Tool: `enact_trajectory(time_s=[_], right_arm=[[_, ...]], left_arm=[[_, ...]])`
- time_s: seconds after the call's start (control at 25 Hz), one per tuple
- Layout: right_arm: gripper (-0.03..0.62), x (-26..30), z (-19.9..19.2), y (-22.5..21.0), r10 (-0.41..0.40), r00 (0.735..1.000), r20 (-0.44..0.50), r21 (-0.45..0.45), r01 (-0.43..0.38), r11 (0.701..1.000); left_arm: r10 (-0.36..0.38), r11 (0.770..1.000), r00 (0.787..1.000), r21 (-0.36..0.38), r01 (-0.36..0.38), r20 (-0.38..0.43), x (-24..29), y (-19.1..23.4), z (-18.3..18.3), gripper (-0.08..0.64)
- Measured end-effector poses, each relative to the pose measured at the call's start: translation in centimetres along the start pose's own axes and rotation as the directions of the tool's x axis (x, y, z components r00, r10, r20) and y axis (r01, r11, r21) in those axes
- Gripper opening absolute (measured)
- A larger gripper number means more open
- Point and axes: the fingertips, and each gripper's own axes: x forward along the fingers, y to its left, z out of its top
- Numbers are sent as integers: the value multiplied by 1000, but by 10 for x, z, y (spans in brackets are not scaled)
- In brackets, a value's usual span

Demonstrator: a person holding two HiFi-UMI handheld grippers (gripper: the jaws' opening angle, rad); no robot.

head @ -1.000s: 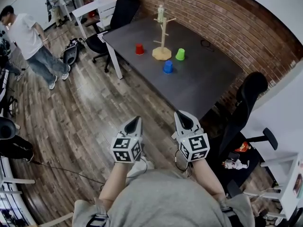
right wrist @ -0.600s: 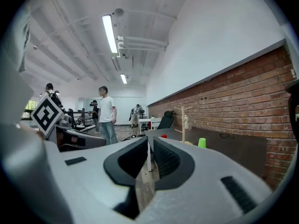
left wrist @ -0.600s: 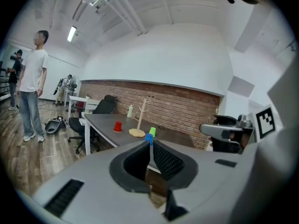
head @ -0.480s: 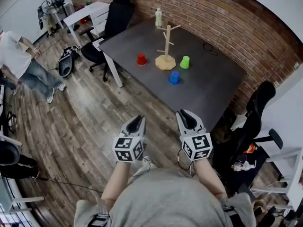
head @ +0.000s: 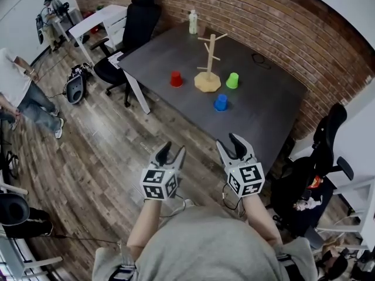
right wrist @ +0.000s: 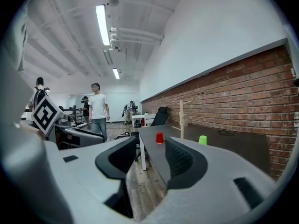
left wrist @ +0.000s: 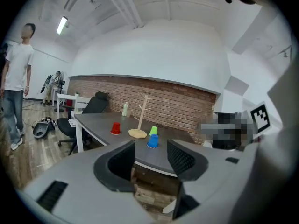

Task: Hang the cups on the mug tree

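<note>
Left tongs [head: 174,150] and right tongs [head: 228,143] are both released, jaws have just been opening, nothing between them, well short of the desk [head: 263,116]. Red cup [head: 176,79], green cup [head: 232,81] and blue cup [head: 221,102] sit upside down on the desk around the mug tree [head: 208,69] base, insides not visible. Left gripper view shows all three cups. Right gripper view shows only red and green.

— Bright in here?
— Evenly so. The ceiling tube lights [right wrist: 101,24] wash the room, and the worktop [head: 263,107] shows only soft shadows, no glare.
— And the pictures?
— Sharp mid-frame, but the far brick wall [head: 275,22] bows, and both gripper views darken into round black corners.
</note>
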Motion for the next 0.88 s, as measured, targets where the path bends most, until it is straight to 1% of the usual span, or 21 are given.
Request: enact_trajectory(time_s=[0.12, 0.24, 0.56, 0.88], right_arm=[[224, 15, -3, 2, -10, 1000, -7, 7, 10, 1000], [238, 27, -7, 3, -21, 1000, -16, 11, 22, 1000], [245, 51, -13, -1, -41, 998, -54, 8, 42, 999], [253, 73, -26, -23, -72, 993, -96, -9, 71, 997]], left_arm=[[-10, 1000, 1000, 6, 10, -3, 7, 15, 1, 228], [-11, 1000, 1000, 2, 11, -4, 13, 29, 1, 242], [-8, 1000, 1000, -6, 8, -24, 26, 53, 3, 245], [8, 1000, 999, -20, -9, -44, 46, 70, -1, 245]])
